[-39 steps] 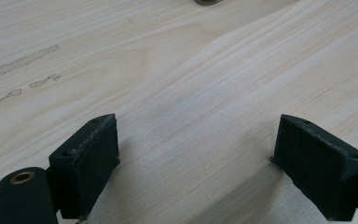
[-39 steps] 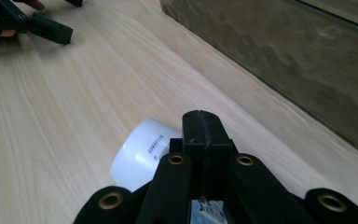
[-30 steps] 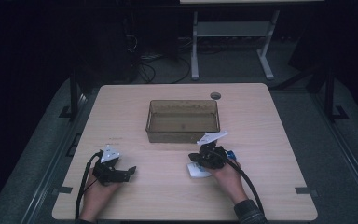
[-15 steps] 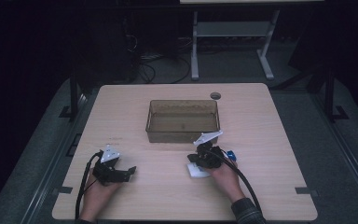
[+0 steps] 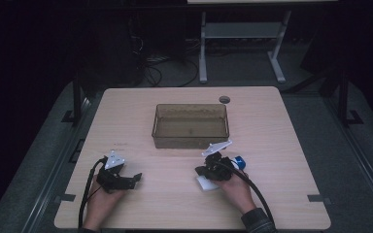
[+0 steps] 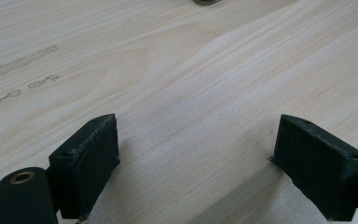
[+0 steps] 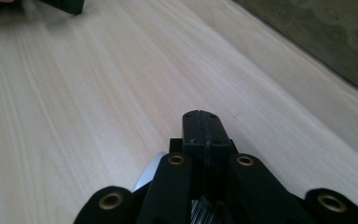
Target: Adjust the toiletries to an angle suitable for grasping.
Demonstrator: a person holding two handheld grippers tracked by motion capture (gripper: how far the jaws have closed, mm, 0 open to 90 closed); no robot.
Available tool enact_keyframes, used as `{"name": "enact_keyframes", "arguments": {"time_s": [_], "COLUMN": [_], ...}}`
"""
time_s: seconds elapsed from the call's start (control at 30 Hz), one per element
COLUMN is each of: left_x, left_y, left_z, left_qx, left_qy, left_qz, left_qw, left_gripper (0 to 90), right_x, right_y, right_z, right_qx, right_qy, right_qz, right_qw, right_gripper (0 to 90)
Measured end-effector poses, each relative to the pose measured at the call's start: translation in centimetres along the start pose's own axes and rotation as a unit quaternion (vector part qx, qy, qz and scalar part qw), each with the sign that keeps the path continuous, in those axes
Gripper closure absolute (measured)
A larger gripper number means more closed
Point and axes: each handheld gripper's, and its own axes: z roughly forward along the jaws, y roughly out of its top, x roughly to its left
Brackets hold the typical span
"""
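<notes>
In the high view the right gripper (image 5: 205,171) sits in the lower middle of the frame, just right of centre, over a small white object (image 5: 205,183) that lies flat on the tabletop (image 5: 281,145). In the right gripper view its jaws are clenched tight together with nothing between them, and a pale sliver of the white object (image 7: 150,173) shows just under them at the bottom of the frame. The left gripper (image 5: 133,179) rests at the lower left of the high view, well apart from the white object; its jaws stand released, wide apart over bare wood. A clear brownish bin (image 5: 190,127) stands at the centre, above both grippers
</notes>
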Motion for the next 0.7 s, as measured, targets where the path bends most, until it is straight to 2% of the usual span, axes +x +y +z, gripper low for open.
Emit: {"name": "enact_keyframes", "arguments": {"time_s": [0.7], "left_x": [0.0], "left_y": [0.0], "left_z": [0.0], "left_qx": [0.0], "left_qy": [0.0], "left_qz": [0.0], "left_qw": [1.0], "left_gripper": [12.5], "right_x": [1.3], "right_y": [-3.0], "right_z": [-3.0], "right_qx": [0.001], "right_qy": [0.004], "right_qz": [0.01], "right_qw": [0.9999], "right_gripper": [89.7]}}
